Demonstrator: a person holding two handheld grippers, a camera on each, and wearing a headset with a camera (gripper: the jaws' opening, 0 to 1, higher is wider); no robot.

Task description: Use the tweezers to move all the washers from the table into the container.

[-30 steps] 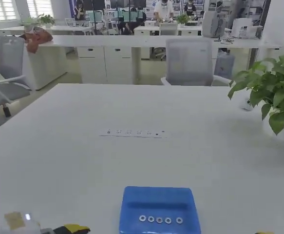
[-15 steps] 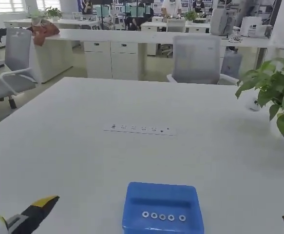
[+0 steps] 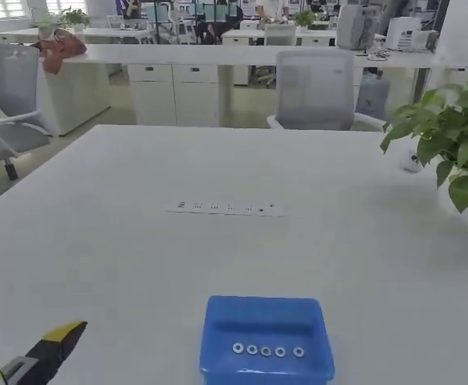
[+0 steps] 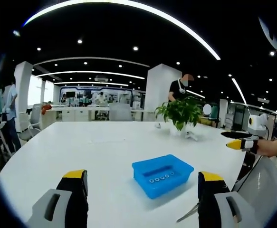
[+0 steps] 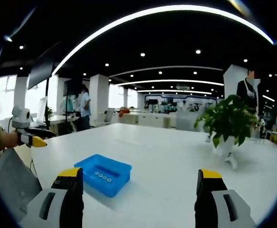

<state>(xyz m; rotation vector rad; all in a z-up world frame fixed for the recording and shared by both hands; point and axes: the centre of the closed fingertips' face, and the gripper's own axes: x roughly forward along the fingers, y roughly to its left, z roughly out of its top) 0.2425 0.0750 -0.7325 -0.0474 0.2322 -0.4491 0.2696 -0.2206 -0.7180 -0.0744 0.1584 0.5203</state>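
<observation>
Locate the container (image 3: 259, 325): a shallow, rectangular blue tray with raised walls. It sits upright on the white tabletop (image 3: 137, 257), close to your edge. Inside it you will find five washers (image 3: 267, 350), small silver rings lying flat in one straight row. The row runs along the tray's long side, and neighbouring rings are close to or touching each other. In the left gripper view, the tweezers (image 4: 188, 215) appear as a thin metal strip lying flat on the tabletop. They lie near the container but apart from it.
</observation>
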